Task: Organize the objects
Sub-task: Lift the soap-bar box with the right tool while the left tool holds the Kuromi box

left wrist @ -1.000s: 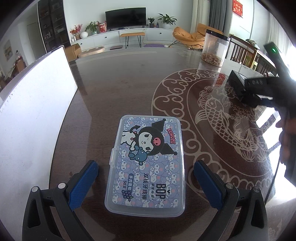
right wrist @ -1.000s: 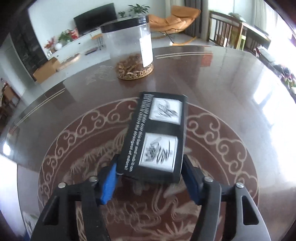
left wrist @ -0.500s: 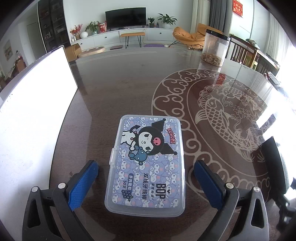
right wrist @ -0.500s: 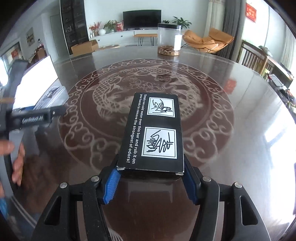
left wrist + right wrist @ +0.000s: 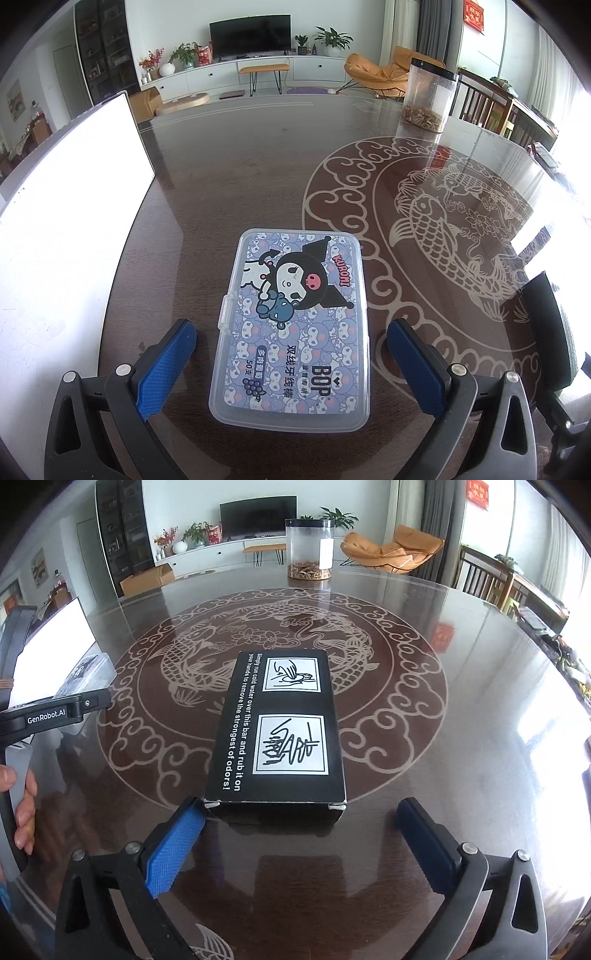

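The left gripper [image 5: 291, 354] is sitting spread wide around the plastic case [image 5: 293, 328], touching nothing. The right gripper [image 5: 301, 843] is gaping too, the black box [image 5: 280, 731] lying on the table [image 5: 461, 701] just beyond its fingertips. The box's near underside is hiding in shadow.

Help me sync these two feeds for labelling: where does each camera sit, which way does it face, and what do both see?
Left wrist: on the left gripper, looking along its open fingers over the Kuromi floss box toward the TV wall.
Right wrist: on the right gripper, open, behind the black box; the person's left hand shows at the edge.
Shared: the clear jar and the round table.
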Demonstrator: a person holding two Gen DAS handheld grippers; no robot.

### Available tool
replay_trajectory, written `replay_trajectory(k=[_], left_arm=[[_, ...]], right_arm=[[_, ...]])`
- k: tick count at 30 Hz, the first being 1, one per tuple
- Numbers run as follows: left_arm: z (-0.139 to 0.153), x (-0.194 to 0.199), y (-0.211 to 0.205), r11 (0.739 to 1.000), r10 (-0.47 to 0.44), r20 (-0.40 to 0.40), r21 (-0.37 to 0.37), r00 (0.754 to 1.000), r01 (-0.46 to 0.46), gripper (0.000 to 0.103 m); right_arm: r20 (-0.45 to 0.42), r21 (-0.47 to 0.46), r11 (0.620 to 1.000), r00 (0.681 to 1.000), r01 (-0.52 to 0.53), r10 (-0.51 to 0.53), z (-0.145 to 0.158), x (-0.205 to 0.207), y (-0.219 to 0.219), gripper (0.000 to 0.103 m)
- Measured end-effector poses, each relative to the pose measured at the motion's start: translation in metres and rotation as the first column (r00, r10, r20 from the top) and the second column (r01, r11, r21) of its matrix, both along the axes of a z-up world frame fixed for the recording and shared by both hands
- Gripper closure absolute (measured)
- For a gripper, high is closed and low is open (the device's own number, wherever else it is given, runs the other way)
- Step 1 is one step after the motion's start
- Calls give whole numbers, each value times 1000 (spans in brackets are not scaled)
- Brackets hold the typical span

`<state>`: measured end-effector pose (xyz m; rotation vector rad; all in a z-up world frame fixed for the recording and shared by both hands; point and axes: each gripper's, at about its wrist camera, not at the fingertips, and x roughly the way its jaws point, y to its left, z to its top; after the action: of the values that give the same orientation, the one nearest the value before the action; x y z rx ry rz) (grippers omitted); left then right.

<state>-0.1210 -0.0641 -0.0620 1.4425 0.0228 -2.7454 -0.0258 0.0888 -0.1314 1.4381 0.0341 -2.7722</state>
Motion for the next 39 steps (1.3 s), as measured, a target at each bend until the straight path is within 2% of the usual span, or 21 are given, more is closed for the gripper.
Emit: replay_trajectory(k=[22,25,27,29,30,31,32,33,34,35,37,39], left_arm=[[0,-1,1,1000,2,3,-1,1000,-2,0],[1,-8,1,1000,-12,54,1,998,12,0],[3,-13,1,1000,-25,106,4,994,25,0],[3,-17,2,1000,-23,135,6,991,22,0],[4,-18,3,1000,-18,133,2,991,18,2],[5,-16,4,1000,-23,108,-2,994,24,25],[9,-13,8,999,-41,71,-9,997,42,40],[12,-11,12,998,-53,64,-27,997,55,41],[12,-10,13,998,-53,68,-34,996,56,42],[12,-7,14,998,-53,74,-21,996,55,42],[18,4,14,998,-55,63,17,997,54,42],[33,26,18,997,-69,17,46,997,68,42]], right_arm=[[1,-1,1000,1000,2,-2,0,0,0,0],[4,1,1000,1000,5,-5,2,-2,1,0],[43,3,1000,999,-20,20,4,-8,1,0],[158,2,998,986,-62,61,6,-25,0,0],[214,-8,998,974,-70,70,8,-34,0,0],[247,-29,997,966,-67,72,12,-43,2,0],[255,-54,997,964,-60,72,17,-52,4,0],[252,-75,995,965,-58,75,22,-59,6,1],[255,-91,994,964,-56,78,24,-65,8,28],[282,-117,991,955,-58,89,23,-69,10,44],[306,-87,995,949,-49,73,26,-70,10,45],[281,-57,996,956,-72,85,36,-60,7,45]])
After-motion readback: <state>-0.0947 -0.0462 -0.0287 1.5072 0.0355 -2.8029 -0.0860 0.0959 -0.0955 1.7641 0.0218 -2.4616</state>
